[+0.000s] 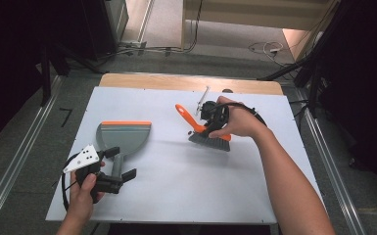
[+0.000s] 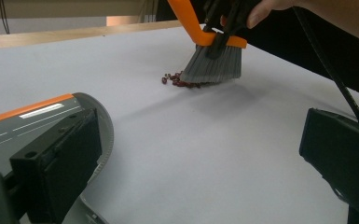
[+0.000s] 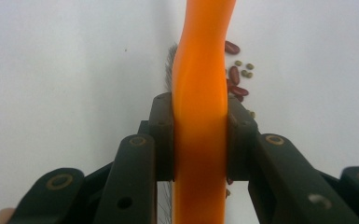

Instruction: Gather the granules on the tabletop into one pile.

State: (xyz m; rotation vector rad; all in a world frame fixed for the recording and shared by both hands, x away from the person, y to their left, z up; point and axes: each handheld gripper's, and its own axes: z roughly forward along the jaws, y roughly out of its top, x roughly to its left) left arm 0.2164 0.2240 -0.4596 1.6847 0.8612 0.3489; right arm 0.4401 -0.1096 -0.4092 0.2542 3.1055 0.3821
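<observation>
The orange brush (image 1: 203, 128), right of middle in the high view, is being squeezed by the right tool (image 1: 210, 115). Beans (image 2: 179, 81) should be pushed gently toward the dustpan (image 1: 122, 137). The left tool (image 1: 108, 169) is being held wide apart around its handle. Beans behind the bristles are being hidden.

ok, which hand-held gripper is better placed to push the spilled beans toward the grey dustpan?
Right. The right hand-held gripper is shut on the orange-handled grey-bristle brush, whose bristles sit against the red and green beans. The left hand-held gripper is open astride the handle of the orange-edged grey plastic dustpan.
</observation>
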